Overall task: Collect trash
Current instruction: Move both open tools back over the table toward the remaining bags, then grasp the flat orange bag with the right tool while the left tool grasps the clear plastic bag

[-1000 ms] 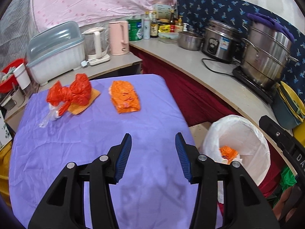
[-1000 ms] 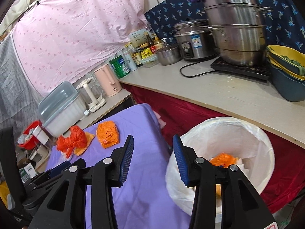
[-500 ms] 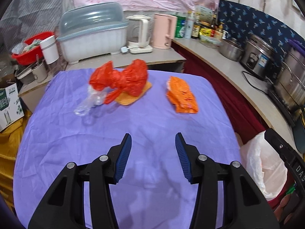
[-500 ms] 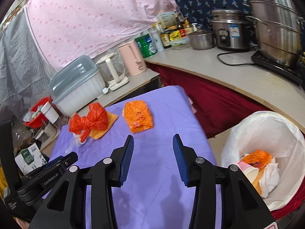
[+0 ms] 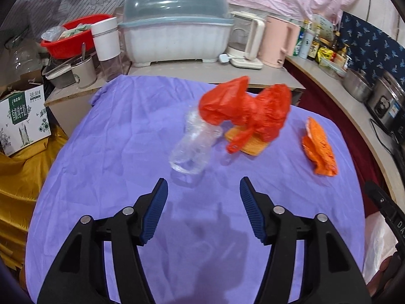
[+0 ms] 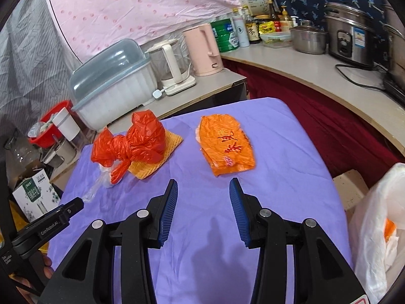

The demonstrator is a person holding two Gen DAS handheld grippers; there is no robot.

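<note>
On the purple tablecloth [image 5: 121, 167] lie a knotted red plastic bag [image 5: 248, 111] [image 6: 136, 141], a crushed clear plastic bottle [image 5: 195, 144] [image 6: 97, 185], a yellow-orange pad [image 6: 157, 162] under the bag, and a flat orange bag [image 5: 319, 149] [image 6: 225, 144]. My left gripper [image 5: 202, 192] hovers just short of the bottle, jaws opening, nothing between them. Directly behind the flat orange bag my right gripper [image 6: 202, 192] stands open and empty. A white-lined trash bin [image 6: 379, 228] holding orange and white trash sits at the right, below the table.
Behind the table a side counter carries a white dish box with a grey lid [image 5: 177, 25], a blender jug [image 5: 245, 43] and a pink kettle [image 6: 205, 48]. A red basin [image 5: 71, 35], cups and a cardboard box [image 5: 22, 116] stand left. A curved counter [image 6: 329, 81] with pots runs right.
Both grippers have swung left from the trash bin to over the table and come closer to the trash there. The left jaws have spread wider. The bin has slid out toward the right edge.
</note>
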